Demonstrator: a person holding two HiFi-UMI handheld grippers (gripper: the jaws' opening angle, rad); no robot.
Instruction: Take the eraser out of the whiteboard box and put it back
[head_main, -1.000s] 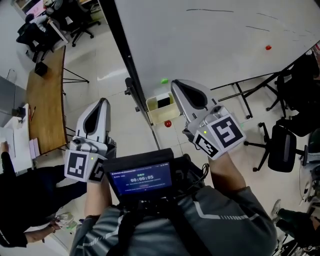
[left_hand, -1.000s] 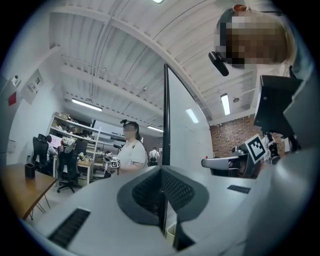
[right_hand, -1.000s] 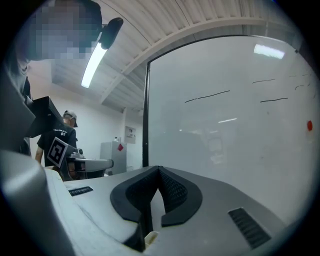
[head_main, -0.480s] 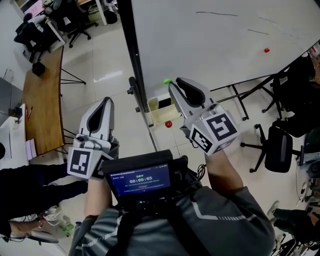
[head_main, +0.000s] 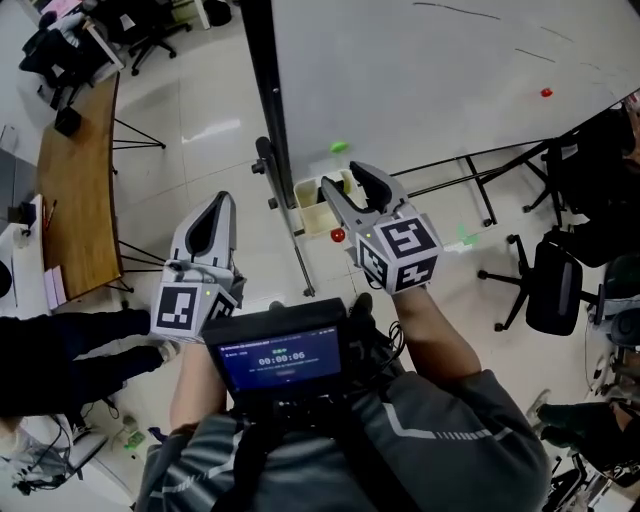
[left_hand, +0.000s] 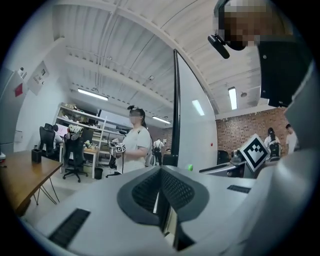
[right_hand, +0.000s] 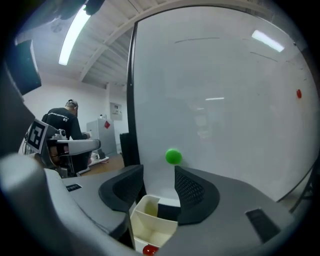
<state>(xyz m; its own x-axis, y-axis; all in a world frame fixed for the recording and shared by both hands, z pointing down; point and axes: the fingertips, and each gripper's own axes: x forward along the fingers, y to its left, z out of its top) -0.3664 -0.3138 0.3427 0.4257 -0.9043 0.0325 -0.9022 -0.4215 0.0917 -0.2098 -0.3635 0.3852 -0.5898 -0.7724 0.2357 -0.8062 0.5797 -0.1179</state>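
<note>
At the lower left edge of the whiteboard (right_hand: 225, 100), the cream whiteboard box (right_hand: 150, 222) hangs just under a green magnet (right_hand: 173, 156), with a red magnet (right_hand: 148, 249) at its near lower side. The dark block in the box's far compartment, against the board, looks to be the eraser (right_hand: 168, 211). It lies inside the box, not yet touched.

The right hand-held gripper (right_hand: 157, 172) is aimed at the box. Its jaws have just been opening and stand well apart. Nothing is between the pads: box and eraser show through the gap, but farther off and lower. The left hand-held gripper (left_hand: 161, 174) hangs to the left of the board's dark post, jaws together and empty. It seems to have no part in this step.

The step in hand is the reach for the eraser. To do it well:
- Keep the jaws wide until both pads pass the rim.
- Shift slightly right so the gap centres on the dark block, not on the cream divider.
- Let one pad go down each side of the eraser, clear of the box walls.
- Close only once the pads are low enough for a broad hold.
- Lift straight up, since a sideways pull could tip the box or drag it along the board.
</note>
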